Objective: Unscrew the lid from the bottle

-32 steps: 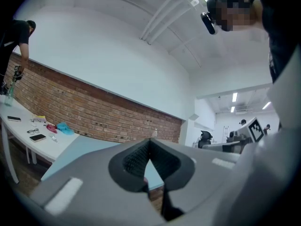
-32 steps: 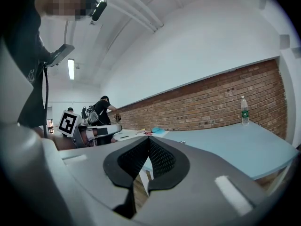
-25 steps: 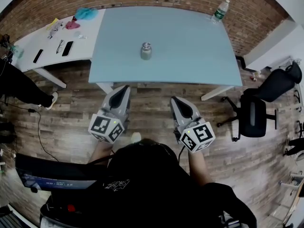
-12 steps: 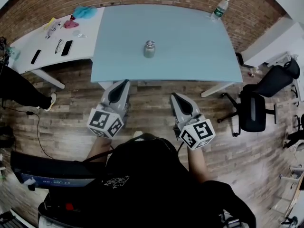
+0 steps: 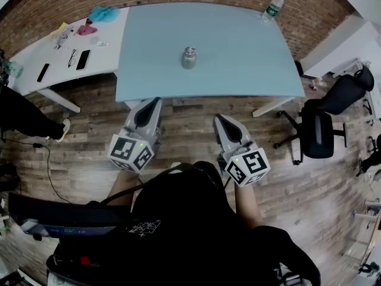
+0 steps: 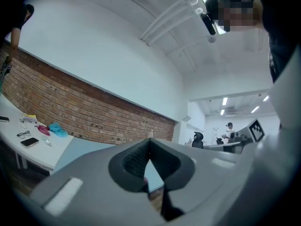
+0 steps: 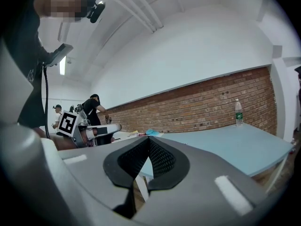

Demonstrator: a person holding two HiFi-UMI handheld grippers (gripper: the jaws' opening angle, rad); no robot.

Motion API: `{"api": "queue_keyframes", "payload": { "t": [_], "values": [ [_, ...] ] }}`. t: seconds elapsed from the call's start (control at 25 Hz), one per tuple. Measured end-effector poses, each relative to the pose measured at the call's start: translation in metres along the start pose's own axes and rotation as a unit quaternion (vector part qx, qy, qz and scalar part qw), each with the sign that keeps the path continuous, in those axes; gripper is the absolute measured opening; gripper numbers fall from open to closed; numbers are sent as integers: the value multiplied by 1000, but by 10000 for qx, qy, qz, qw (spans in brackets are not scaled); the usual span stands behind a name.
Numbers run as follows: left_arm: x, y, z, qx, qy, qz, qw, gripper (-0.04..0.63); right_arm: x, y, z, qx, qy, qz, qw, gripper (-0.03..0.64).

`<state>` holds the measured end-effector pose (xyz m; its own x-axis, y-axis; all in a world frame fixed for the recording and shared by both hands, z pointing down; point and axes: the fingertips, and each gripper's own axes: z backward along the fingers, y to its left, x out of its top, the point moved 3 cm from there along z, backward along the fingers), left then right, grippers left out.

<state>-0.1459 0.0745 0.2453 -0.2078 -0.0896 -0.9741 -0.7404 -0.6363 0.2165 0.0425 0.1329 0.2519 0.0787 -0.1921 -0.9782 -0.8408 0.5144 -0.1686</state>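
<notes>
One small metal bottle stands upright near the middle of the pale blue table, its rounded lid on top. Only the head view shows it; neither gripper view picks it out. The bottle has a dull silvery sheen and a squat, cylindrical body, and it stands alone, well apart from the clear plastic water bottle at the table's far right corner. My right gripper view catches that plastic bottle against the brick wall.

Both of my grippers hang short of the table's near edge, over the wood-plank floor, well apart from the bottle. My left gripper is clenched on nothing: in its own view the grey shells meet at the tips and the black ribbed pads form an empty pocket behind them. My right gripper is likewise closed and empty, tips together, with the same knurled black lining. Each carries a white cube with black square markers, the left cube and the right cube.

A white table adjoins the blue one on the left, bearing a dark phone, a pair of glasses and a crumpled teal cloth. My left gripper view shows these from the side, the cloth near the bricks. A black office chair stands off to the right.
</notes>
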Motion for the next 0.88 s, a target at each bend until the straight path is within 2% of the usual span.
{"api": "queue_keyframes", "payload": {
  "t": [0.36,0.88],
  "values": [
    [-9,6,6,-4,44,148,9999,0,-2,-4,2,-174,96,-2,9998,2],
    [-15,17,-18,57,190,159,9997,0,-3,-30,-16,-146,213,-86,9996,2]
  ]
}}
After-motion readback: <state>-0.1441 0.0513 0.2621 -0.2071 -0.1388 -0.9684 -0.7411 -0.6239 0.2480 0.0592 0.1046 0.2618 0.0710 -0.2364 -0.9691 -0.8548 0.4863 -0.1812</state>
